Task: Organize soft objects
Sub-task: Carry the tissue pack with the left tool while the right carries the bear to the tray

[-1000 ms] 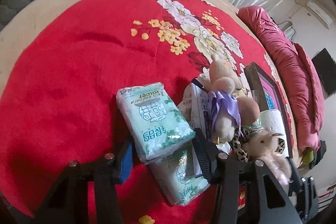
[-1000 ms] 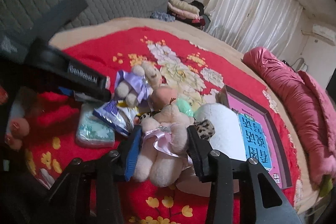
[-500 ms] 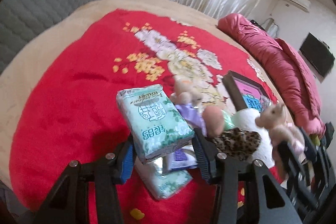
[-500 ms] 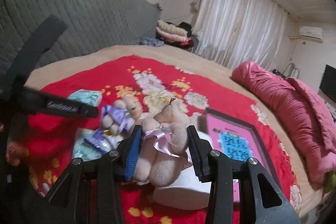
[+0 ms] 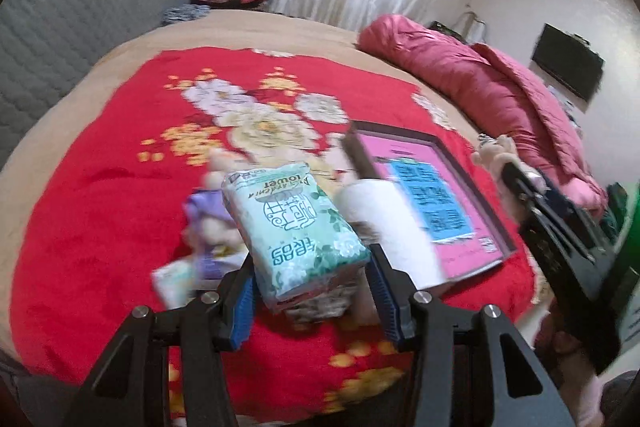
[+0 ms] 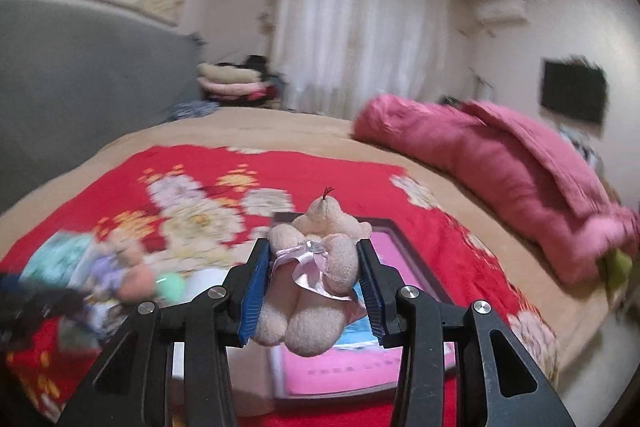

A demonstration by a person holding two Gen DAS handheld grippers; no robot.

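Jaws of the left gripper [image 5: 310,289] are clamped half-wide on a tissue pack [image 5: 294,231], the right gripper's [image 6: 312,297] on a plush bear [image 6: 316,275], both carried above the tray [image 5: 436,201] at 1 o'clock; soft bodies may be squeezed out.

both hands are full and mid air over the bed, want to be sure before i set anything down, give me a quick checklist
1. Left gripper clamped on the pale green plastic tissue pack: ok, blue pads press both sides.
2. Right gripper clamped on the beige plush bear with pink satin bow: ok, squeezed at the waist.
3. Both loads clear of the red floral blanket: ok, each hangs above it.
4. Pink framed box free to receive things: cannot tell, a white paper roll overlaps its near corner.
5. Purple-dressed plush toy out of the way: cannot tell, blurred.
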